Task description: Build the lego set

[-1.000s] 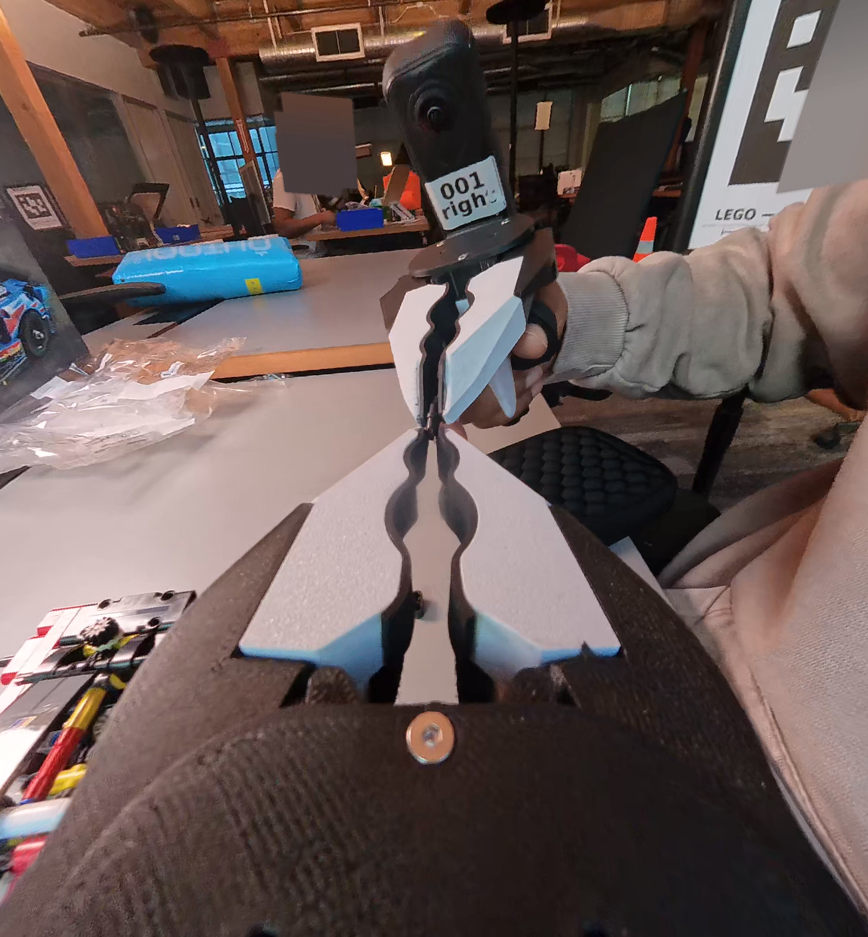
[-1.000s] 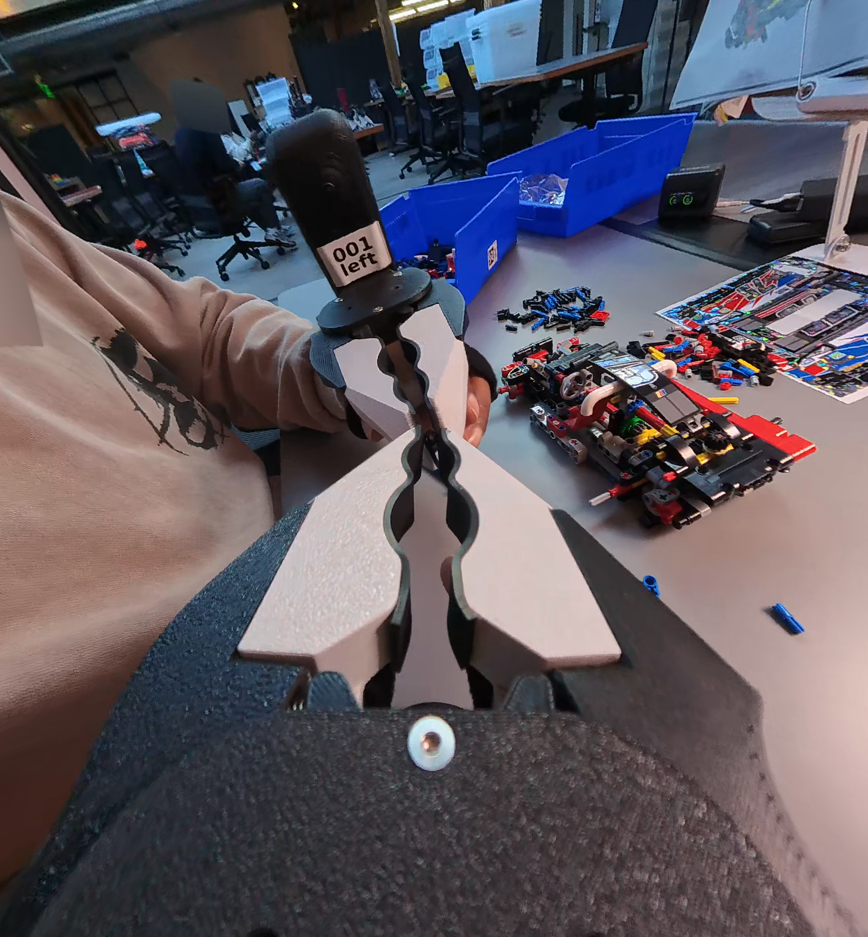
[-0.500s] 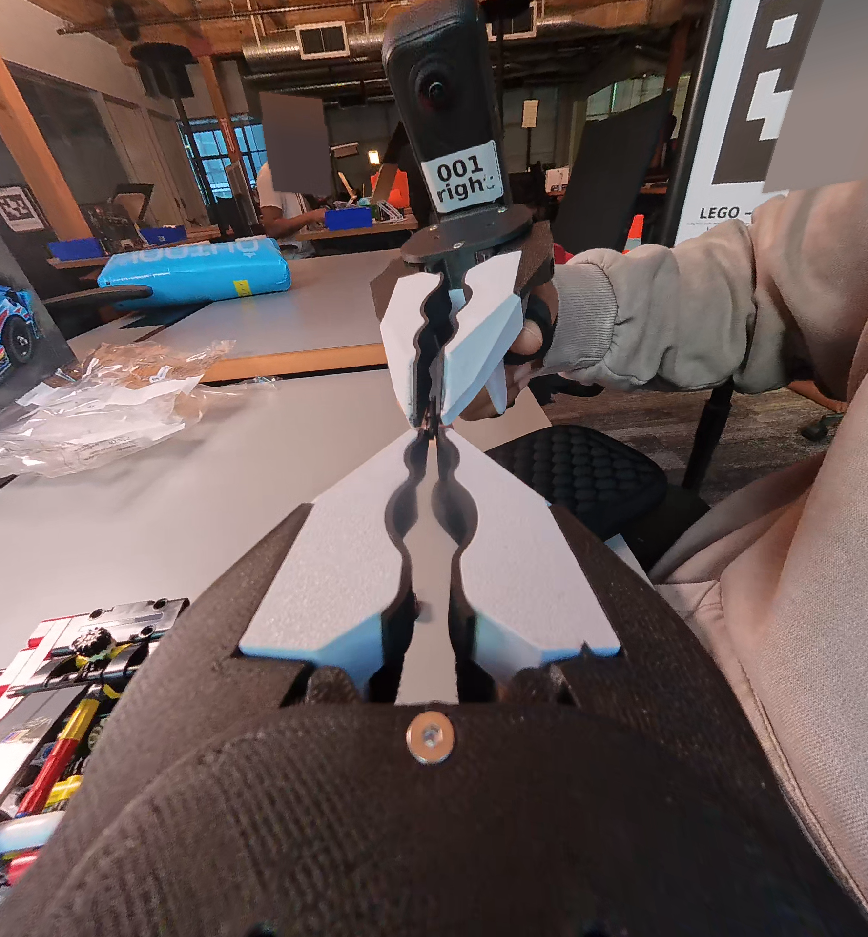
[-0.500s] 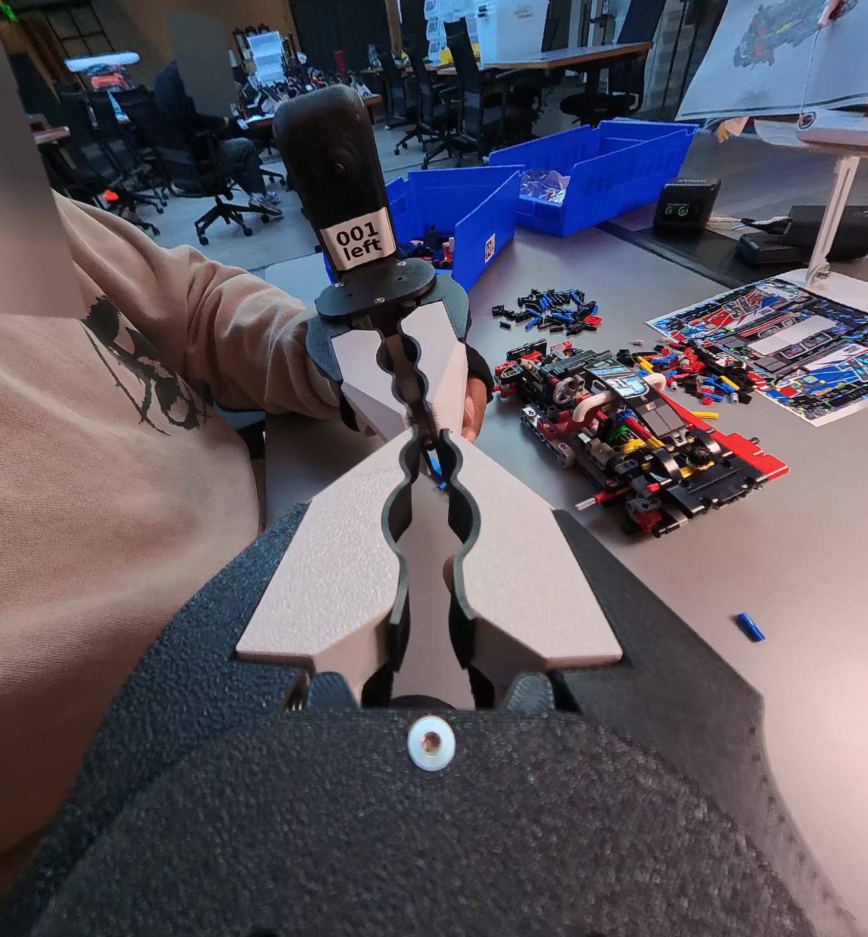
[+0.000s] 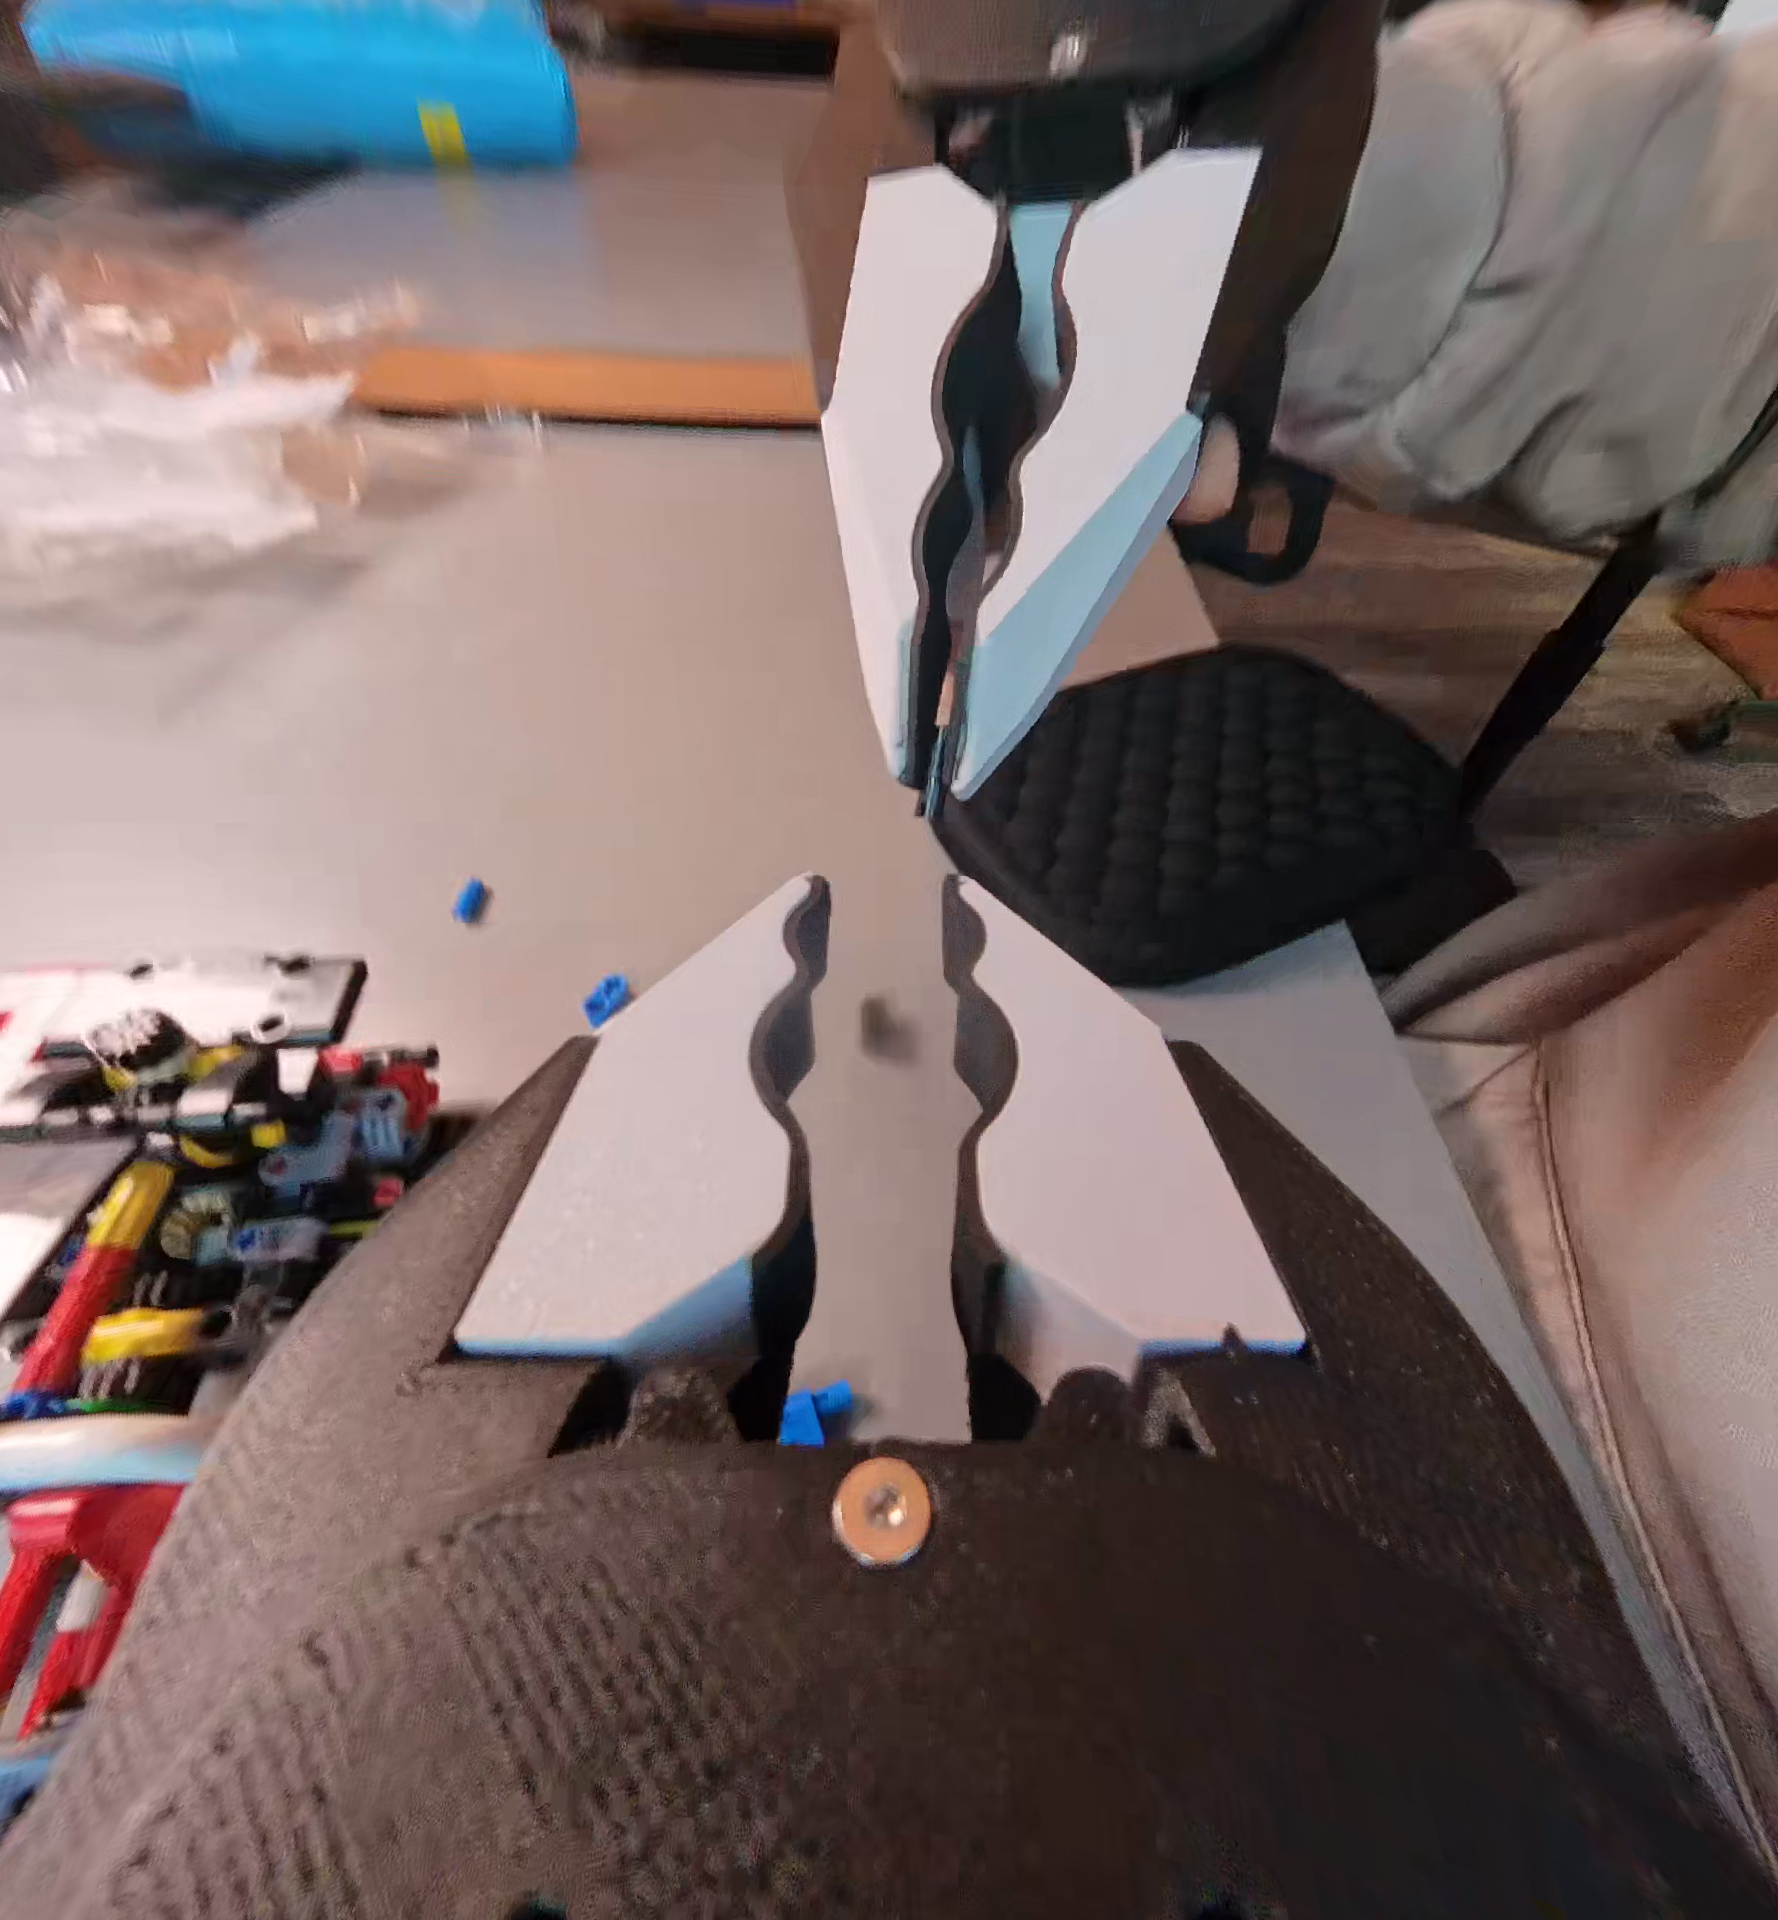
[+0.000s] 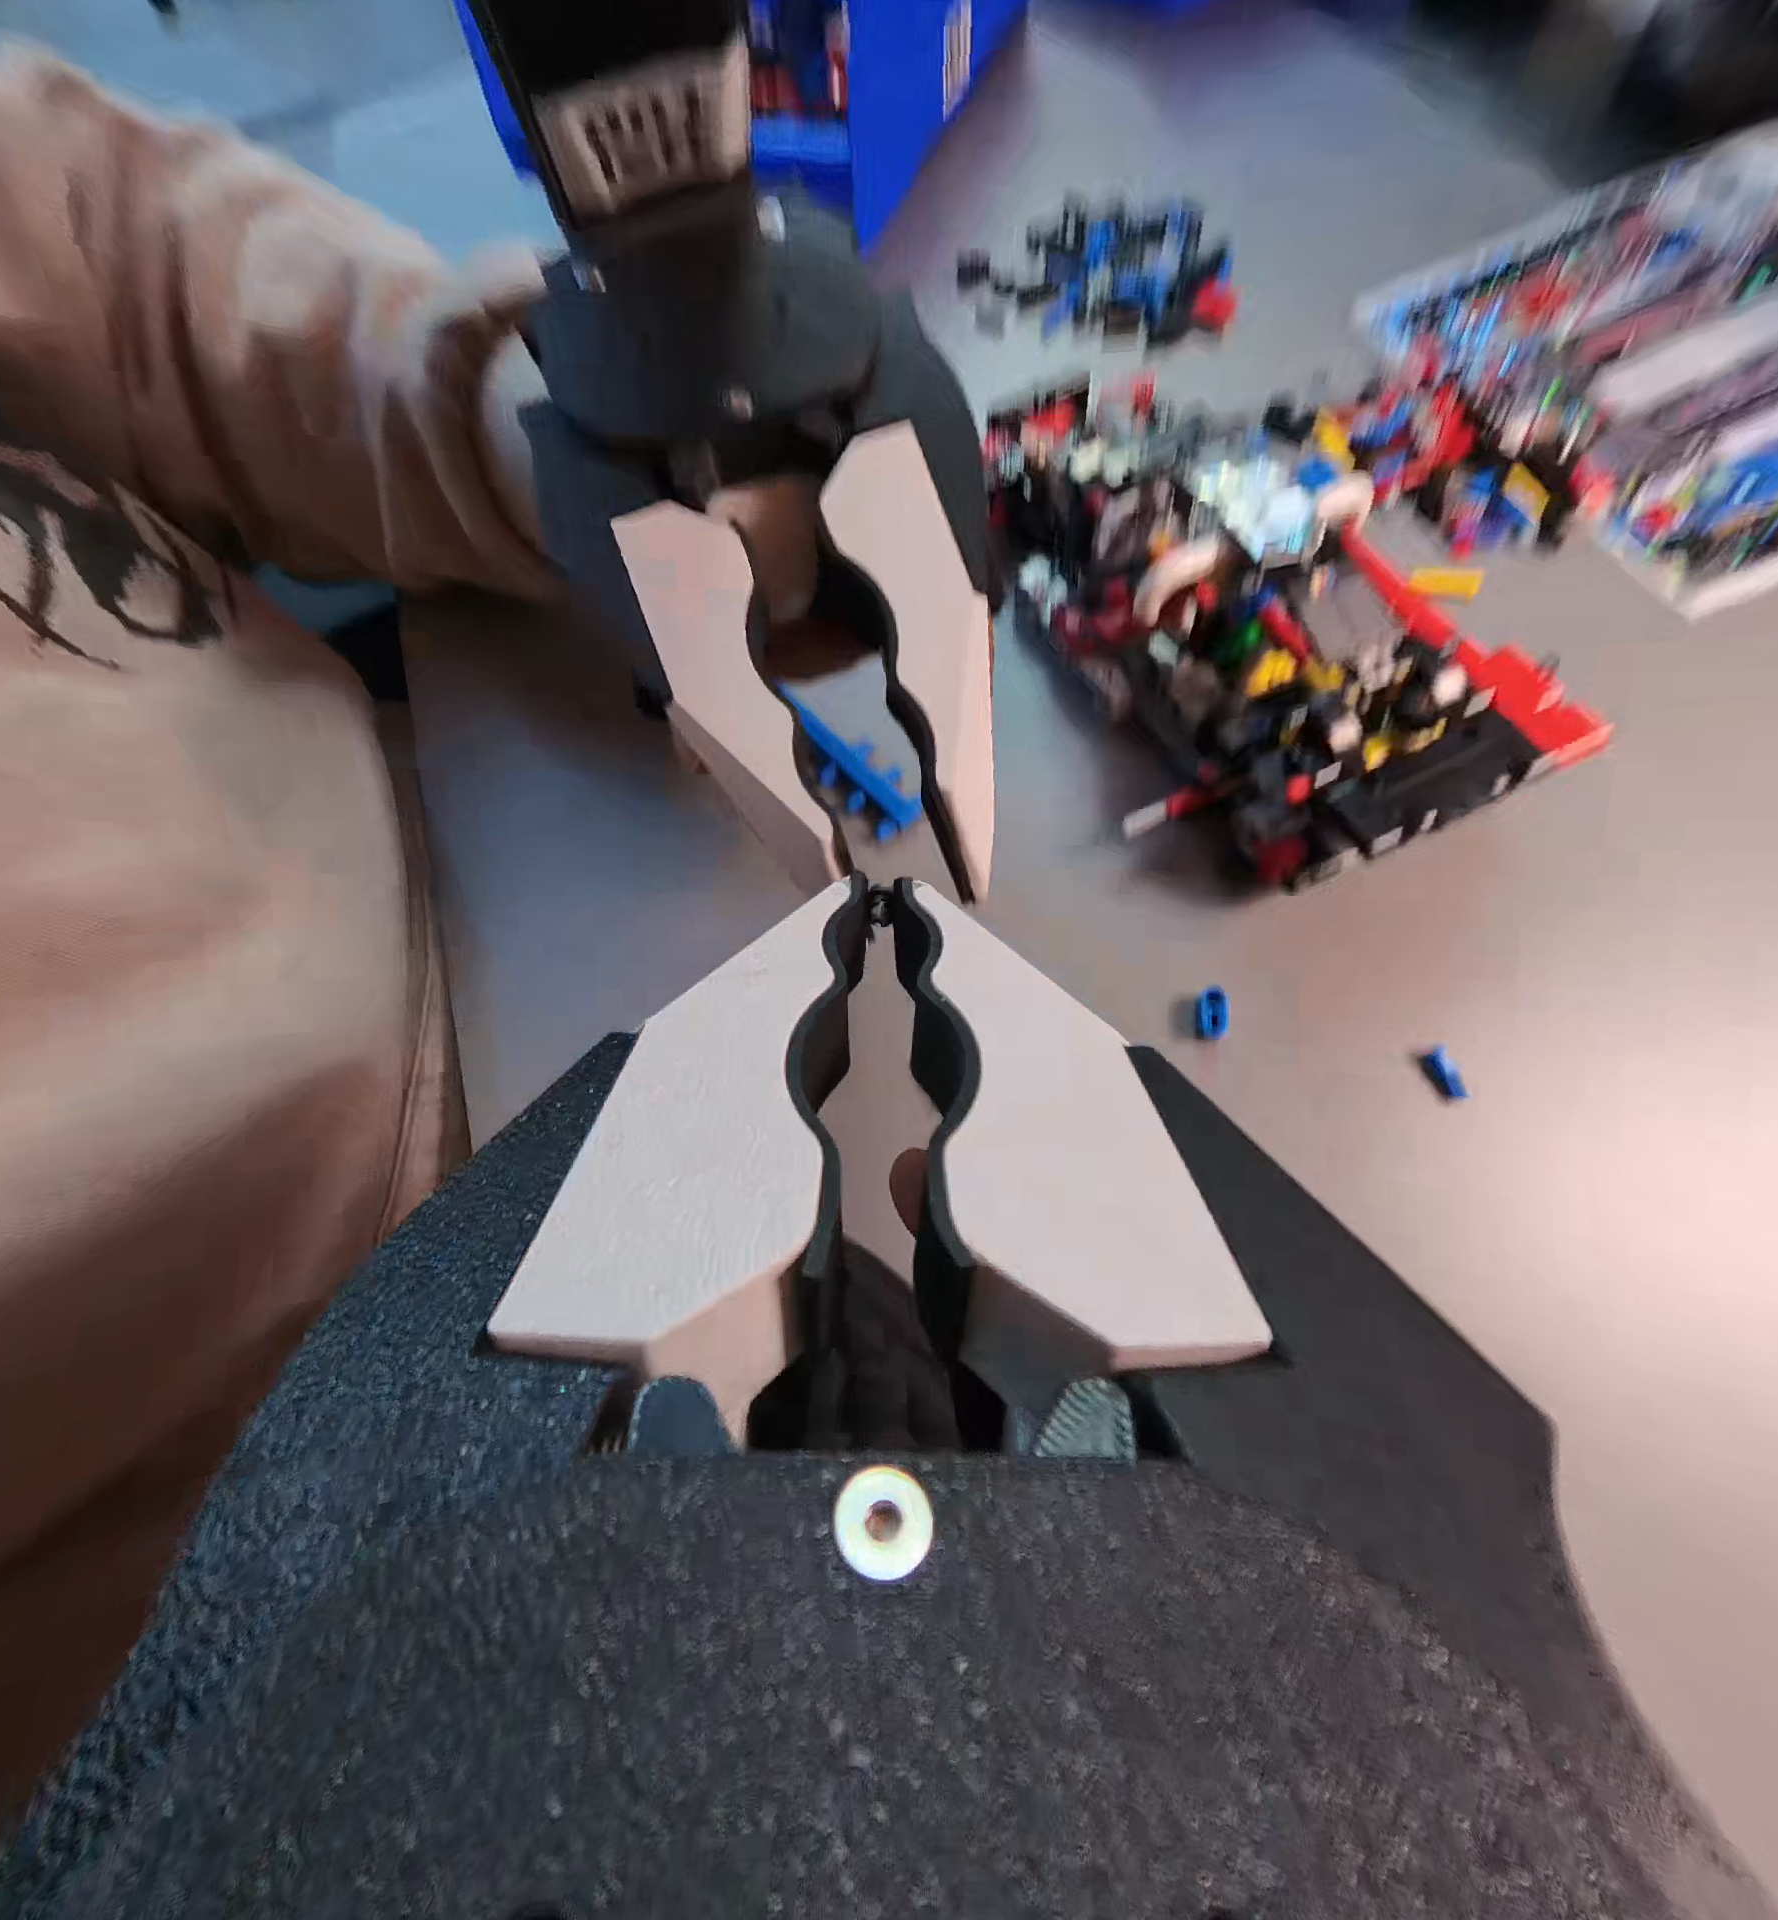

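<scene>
Left wrist view: left tool (image 5: 883, 883) parted, wavy-edged, over smooth grey table (image 5: 449, 675).

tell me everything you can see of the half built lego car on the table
The lego car is a long, low, unfinished model lying flat on the grey table. It has a black frame, a red edge strip along its far side, and yellow, blue, white and green parts inside. Both views blur it. No gripper touches it. Small blue pieces lie loose beside it.
</scene>
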`<state>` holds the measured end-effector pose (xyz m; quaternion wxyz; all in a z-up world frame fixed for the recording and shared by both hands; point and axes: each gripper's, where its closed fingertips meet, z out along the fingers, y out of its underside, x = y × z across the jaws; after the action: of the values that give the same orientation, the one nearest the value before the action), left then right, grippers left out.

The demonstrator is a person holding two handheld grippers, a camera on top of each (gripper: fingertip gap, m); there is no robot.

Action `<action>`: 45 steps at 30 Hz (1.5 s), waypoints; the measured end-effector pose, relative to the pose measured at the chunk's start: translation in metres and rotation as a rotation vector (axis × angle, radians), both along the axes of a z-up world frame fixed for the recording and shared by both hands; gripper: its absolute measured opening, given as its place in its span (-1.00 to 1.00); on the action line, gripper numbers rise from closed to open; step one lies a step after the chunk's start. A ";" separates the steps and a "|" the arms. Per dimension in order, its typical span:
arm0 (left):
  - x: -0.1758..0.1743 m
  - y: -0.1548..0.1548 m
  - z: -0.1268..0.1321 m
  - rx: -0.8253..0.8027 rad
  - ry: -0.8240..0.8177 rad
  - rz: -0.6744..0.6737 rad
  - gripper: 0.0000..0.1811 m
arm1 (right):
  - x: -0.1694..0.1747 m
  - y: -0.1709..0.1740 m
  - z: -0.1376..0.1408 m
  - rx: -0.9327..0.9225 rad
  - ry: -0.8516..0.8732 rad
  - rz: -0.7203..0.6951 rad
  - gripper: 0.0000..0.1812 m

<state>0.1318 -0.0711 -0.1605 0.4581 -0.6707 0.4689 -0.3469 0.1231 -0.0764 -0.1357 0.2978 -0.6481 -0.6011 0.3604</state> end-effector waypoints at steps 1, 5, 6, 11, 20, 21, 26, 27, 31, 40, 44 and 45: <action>-0.002 0.000 -0.012 -0.052 0.049 0.007 -0.76 | 0.003 0.007 -0.015 -0.014 -0.088 -0.022 -0.98; -0.010 -0.009 -0.041 -0.095 0.179 0.024 -0.67 | 0.008 0.014 -0.066 -0.052 -0.348 -0.035 -0.97; -0.012 -0.012 -0.044 -0.086 0.199 0.029 -0.67 | 0.009 0.013 -0.073 -0.060 -0.394 -0.026 -0.97; -0.023 -0.018 -0.050 -0.075 0.223 0.062 -0.69 | 0.011 0.012 -0.092 -0.066 -0.562 -0.005 -0.98; -0.029 -0.014 -0.056 -0.076 0.242 0.077 -0.70 | 0.010 0.011 -0.096 -0.073 -0.616 -0.003 -0.98; -0.029 -0.013 -0.056 -0.075 0.243 0.077 -0.70 | 0.010 0.012 -0.096 -0.077 -0.615 -0.006 -0.98; -0.029 -0.014 -0.058 -0.069 0.252 0.076 -0.70 | 0.009 0.013 -0.097 -0.118 -0.590 -0.036 -0.98; -0.029 -0.014 -0.058 -0.068 0.253 0.075 -0.71 | 0.009 0.013 -0.097 -0.119 -0.584 -0.041 -0.98; -0.029 -0.014 -0.058 -0.069 0.255 0.076 -0.71 | 0.009 0.013 -0.098 -0.081 -0.565 -0.041 -0.98; -0.028 -0.015 -0.061 -0.074 0.263 0.074 -0.73 | 0.012 0.013 -0.100 0.113 -0.596 0.022 -0.98; -0.028 -0.016 -0.060 -0.071 0.265 0.074 -0.74 | 0.013 0.014 -0.103 0.130 -0.584 0.022 -0.97; -0.028 -0.016 -0.060 -0.069 0.263 0.072 -0.74 | 0.013 0.014 -0.103 0.128 -0.587 0.022 -0.97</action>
<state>0.1039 -0.0870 -0.2206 0.3814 -0.7423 0.4882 -0.2553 0.1361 -0.0627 -0.2388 0.1476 -0.6981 -0.6899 0.1221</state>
